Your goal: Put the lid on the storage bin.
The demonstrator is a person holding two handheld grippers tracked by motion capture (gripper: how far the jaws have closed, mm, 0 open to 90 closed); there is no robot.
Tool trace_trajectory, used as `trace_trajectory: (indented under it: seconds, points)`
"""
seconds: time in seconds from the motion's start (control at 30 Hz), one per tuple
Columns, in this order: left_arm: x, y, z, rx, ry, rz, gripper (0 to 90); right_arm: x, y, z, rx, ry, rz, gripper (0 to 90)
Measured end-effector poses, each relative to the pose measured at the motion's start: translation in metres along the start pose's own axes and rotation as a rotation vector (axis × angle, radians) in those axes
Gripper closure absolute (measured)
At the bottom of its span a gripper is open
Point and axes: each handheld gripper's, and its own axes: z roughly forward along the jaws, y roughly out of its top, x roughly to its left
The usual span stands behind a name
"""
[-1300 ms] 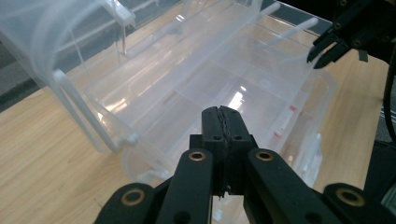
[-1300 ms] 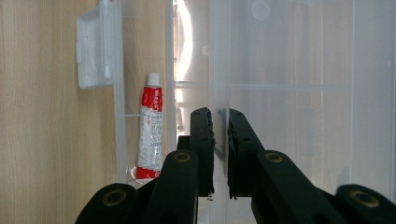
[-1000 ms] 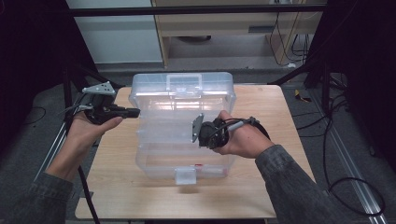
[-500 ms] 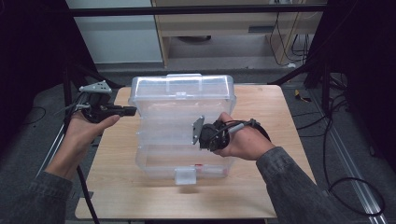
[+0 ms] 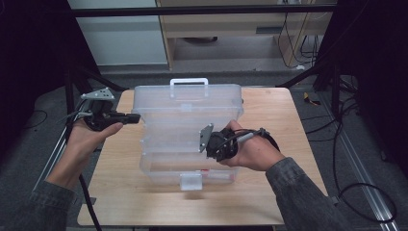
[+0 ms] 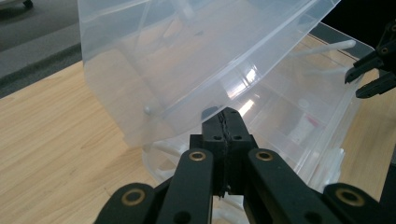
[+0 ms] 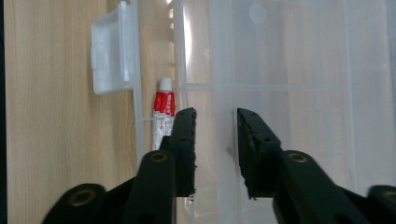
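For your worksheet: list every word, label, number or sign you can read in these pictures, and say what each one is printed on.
None can be read.
Red and white tube in the clear plastic box: it carries print, too small and blurred to read.

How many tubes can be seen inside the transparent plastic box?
1. A red-and-white tube lies in the front part of the clear box, beside the latch. More may be hidden behind the cloudy walls and the raised lid.
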Motion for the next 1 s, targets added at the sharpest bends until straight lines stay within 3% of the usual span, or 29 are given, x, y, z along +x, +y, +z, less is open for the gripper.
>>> trace_trajectory:
  seconds: [0.17,0.27,0.6,0.67,1.0]
  points:
    - [-0.006,-0.004,-0.001,-0.002,-0.008,0.007,89.8,0.008,-0.005,-0.006,-0.050,-0.054,0.044,52.3]
    - [-0.008,-0.006,-0.001,-0.001,-0.006,0.010,89.9,0.011,-0.009,-0.009,-0.070,-0.075,0.065,47.8]
    - [-0.013,-0.013,-0.001,0.001,-0.024,0.013,89.8,0.021,-0.024,-0.019,-0.108,-0.123,0.126,39.0]
    - [-0.014,-0.015,0.000,0.006,-0.027,0.016,89.8,0.024,-0.030,-0.022,-0.120,-0.137,0.158,36.4]
    - [-0.019,-0.027,0.001,0.004,-0.046,0.013,89.8,0.032,-0.054,-0.033,-0.146,-0.175,0.231,33.7]
